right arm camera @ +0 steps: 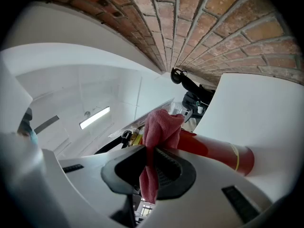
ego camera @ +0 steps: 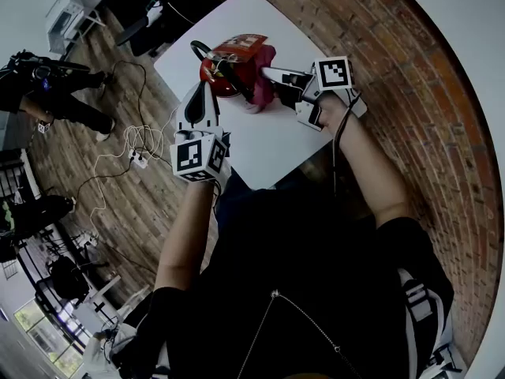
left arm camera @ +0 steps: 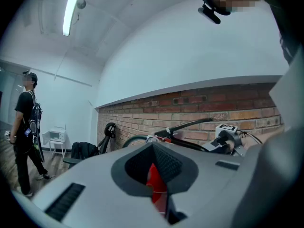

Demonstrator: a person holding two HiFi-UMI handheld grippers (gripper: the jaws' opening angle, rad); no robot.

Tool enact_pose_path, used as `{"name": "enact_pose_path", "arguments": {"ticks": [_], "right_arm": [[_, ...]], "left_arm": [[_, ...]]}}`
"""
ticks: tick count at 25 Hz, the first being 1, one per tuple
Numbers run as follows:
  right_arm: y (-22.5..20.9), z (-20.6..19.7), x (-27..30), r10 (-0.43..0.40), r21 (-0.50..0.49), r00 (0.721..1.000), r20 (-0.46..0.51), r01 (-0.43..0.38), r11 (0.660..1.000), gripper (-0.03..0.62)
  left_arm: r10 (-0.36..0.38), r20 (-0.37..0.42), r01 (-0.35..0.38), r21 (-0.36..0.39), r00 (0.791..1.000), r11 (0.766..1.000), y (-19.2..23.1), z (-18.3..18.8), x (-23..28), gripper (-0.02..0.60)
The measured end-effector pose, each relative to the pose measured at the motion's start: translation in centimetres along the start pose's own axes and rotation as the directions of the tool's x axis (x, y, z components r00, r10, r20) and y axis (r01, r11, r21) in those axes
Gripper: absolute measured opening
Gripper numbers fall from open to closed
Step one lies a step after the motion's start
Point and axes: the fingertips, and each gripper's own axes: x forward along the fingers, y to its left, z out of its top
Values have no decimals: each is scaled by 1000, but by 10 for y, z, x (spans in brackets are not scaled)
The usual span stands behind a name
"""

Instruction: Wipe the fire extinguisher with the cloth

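Cloth (right arm camera: 160, 123) in right gripper (right arm camera: 151, 150), against fire extinguisher (right arm camera: 214, 152)

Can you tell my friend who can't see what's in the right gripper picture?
A hand-held gripper holds a pink cloth against a red fire extinguisher on a white table. A brick wall is behind.

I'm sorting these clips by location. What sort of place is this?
Probably a loft-style workspace or lab rather than a home: an exposed brick wall, a plain white table set against it, and cables with a power strip trailing over the wood floor.
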Motion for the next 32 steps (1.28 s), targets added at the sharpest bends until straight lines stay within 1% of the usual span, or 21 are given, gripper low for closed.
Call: {"name": "enact_pose_path", "arguments": {"ticks": [6,8,10,14,16,18,21,25,32], "right_arm": [[21,5,-1,97,27,994,53,-98,995,69],[15,6,-3,111,43,991,78,-115,992,69],[1,6,-5,105,51,989,100,-110,993,69],[-19,-3,-25,49,69,988,146,-60,996,69],[-33,-12,-39,5,91,986,169,-21,996,69],[-56,-20,-51,-47,112,982,184,26,993,69],[-96,-32,-61,-117,142,976,186,91,986,69],[-134,-50,-67,-177,197,967,184,141,970,69],[-205,-73,-68,-275,220,949,153,239,946,69]], "left_arm": [[3,13,-3,-3,1000,1000,5,-1,5,8],[4,12,-4,-5,1000,1000,8,-5,8,8],[5,10,-5,-3,1000,1000,13,-10,14,8],[7,13,-7,1,1000,1000,11,-9,11,8],[3,13,-3,1,1000,1000,5,-7,7,8],[-5,13,5,-1,1000,1000,3,-8,6,8],[-7,18,7,-5,1000,1000,2,-6,6,8],[-10,17,10,-2,1000,1000,2,-7,4,8],[-9,9,9,-4,1000,1000,4,-15,-7,8]]}}
